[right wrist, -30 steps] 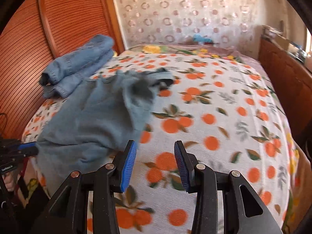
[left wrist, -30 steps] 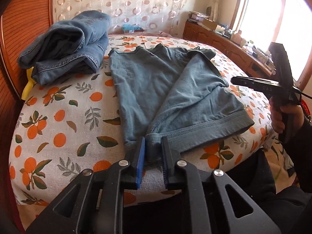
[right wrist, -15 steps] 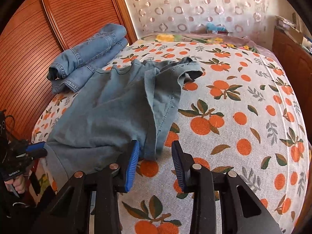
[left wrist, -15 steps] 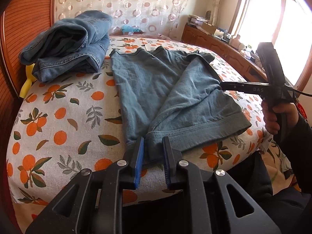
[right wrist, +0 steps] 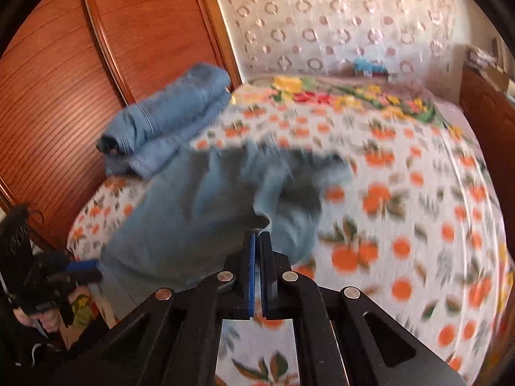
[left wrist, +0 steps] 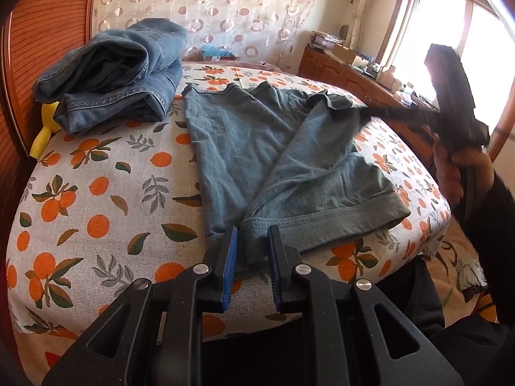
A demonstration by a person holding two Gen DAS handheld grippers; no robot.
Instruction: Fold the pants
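Grey-blue soft knit pants [left wrist: 283, 154] lie spread on the bed [left wrist: 96, 193], which wears an orange-fruit print cover. The waistband faces the far curtain, the two short legs run toward me, and the right leg is splayed outward. I take the long axis to run from the near bed edge to the far end.

Stack of folded blue denim jeans [left wrist: 116, 70]: far left on the bed, just beside the pants' waistband corner and apart from the work.

Left tool [left wrist: 252, 251]: I hold it low at the near edge of the bed. Its blue-padded fingers [left wrist: 229, 257] are spread, bracketing the hem of the left leg without closing on it.

Right tool [right wrist: 257, 257]: pressed together on a fold of the pants near the right waistband corner, with cloth rising from its tips. This view is motion-blurred, so I cannot tell how deep the bite goes.

Governing relation: the right tool pinches the far right side and the left tool stands at the near left hem. I judge the coming fold to carry the right half leftward over the left half, across the long axis.
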